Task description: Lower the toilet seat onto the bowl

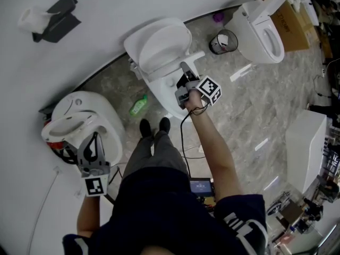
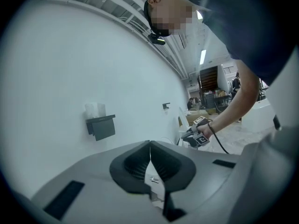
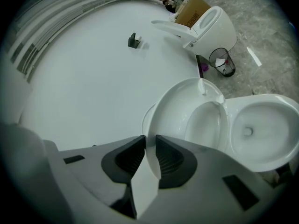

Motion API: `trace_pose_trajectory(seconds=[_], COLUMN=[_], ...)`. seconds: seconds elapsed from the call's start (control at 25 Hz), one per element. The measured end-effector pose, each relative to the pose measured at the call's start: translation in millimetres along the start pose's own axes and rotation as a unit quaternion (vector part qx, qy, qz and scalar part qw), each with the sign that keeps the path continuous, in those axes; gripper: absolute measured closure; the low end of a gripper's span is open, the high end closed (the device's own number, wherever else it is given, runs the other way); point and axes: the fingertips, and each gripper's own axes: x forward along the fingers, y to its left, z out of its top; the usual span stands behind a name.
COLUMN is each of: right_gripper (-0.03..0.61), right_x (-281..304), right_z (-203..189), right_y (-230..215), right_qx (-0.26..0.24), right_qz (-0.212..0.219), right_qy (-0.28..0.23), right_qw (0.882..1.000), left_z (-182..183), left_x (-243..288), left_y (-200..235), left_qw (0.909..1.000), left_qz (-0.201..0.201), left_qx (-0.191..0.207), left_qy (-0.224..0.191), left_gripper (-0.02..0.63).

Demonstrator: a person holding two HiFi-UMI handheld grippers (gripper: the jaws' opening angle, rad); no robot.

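Observation:
The white toilet seat [image 1: 159, 42] stands raised and tilted over its bowl [image 1: 166, 99] in the middle of the head view. My right gripper [image 1: 184, 69] is shut on the seat's near rim. In the right gripper view the thin white rim [image 3: 150, 164] runs between the pads, with the seat ring [image 3: 205, 125] beyond and the open bowl [image 3: 261, 129] to the right. My left gripper [image 1: 94, 138] hangs at the lower left over another toilet. Its jaws [image 2: 150, 146] are shut with nothing between them.
A second toilet [image 1: 85, 116] stands at the left and a third [image 1: 263, 31] at the upper right beside a cardboard box [image 1: 295, 23]. A wire waste bin [image 1: 223, 41], a green bottle [image 1: 138, 105], a white cabinet [image 1: 308, 147] and a dark wall holder [image 1: 58, 17] are nearby.

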Motion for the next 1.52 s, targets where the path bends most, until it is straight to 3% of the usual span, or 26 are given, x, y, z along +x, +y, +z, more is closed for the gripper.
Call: trace_pose_trajectory(seconds=[0.92, 1.52], right_gripper=[0.502, 0.506], right_x=[-92, -144], right_z=[-6, -10], right_y=[-52, -97], right_qx=[0.027, 0.025], right_qz=[0.001, -0.001], right_qy=[-0.012, -0.021], right_qw=[1.0, 0.999], left_z=[-5, -10], left_x=[-5, 4], left_y=[-32, -54], left_qw=[0.9997, 0.998], left_qz=[-0.02, -0.055], left_qx=[0.011, 0.029], left_qy=[0.008, 0.016], left_gripper=[0.589, 0.589])
